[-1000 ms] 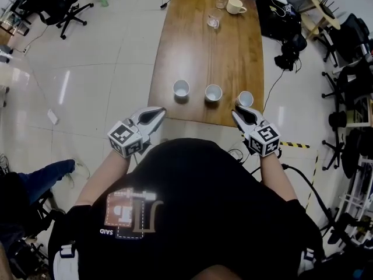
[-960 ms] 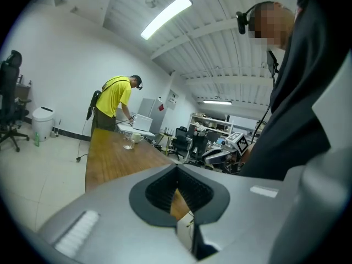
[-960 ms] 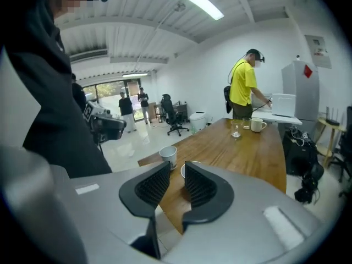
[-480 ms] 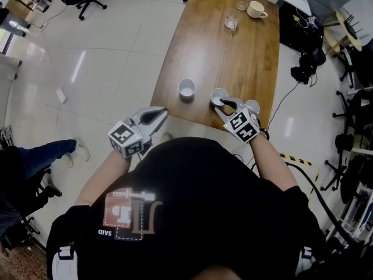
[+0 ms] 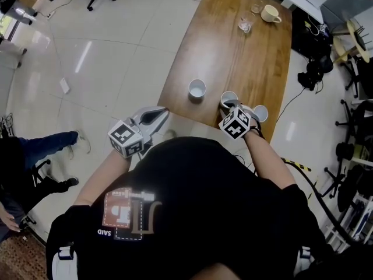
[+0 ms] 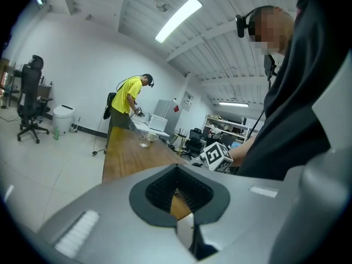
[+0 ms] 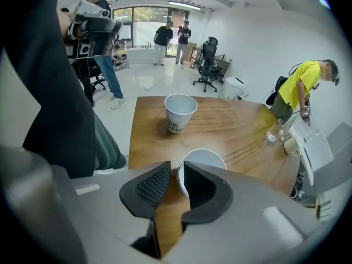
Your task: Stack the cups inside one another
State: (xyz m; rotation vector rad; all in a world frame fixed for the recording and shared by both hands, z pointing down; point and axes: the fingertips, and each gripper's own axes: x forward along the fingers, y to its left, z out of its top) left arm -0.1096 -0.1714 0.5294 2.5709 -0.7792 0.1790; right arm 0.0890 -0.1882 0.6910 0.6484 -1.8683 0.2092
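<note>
Here, the long brown wooden table (image 5: 233,57) is stretching away from the person, its near edge running just ahead of the black shirt. The pale glossy floor (image 5: 116,57) is lying open along the table's left side, while the right side is crowding in with black office chairs and cables (image 5: 347,150). Most of the tabletop is lying bare. Only the far end is carrying a cream ceramic mug (image 5: 269,13) and a small clear glass (image 5: 245,24), both well apart from the work.

Three white paper cups are standing upright in a row close to the near edge. The left white cup (image 5: 197,88) is standing apart from the others with free wood around it, and the right white cup (image 5: 260,113) is sitting near the table's right edge, just beside the right arm.

The right gripper (image 7: 176,166) is reaching over the near edge to the middle white cup (image 5: 228,97). Its jaws are standing only narrowly apart, straddling the cup's near wall. One jaw is sitting inside the rim and the other outside, with a sliver of wood showing between the outer jaw and the wall.

The left gripper (image 5: 163,112) is hanging short of the table's near left corner, over the floor and well apart from every cup. Its jaw tips are meeting, with nothing between them.
</note>
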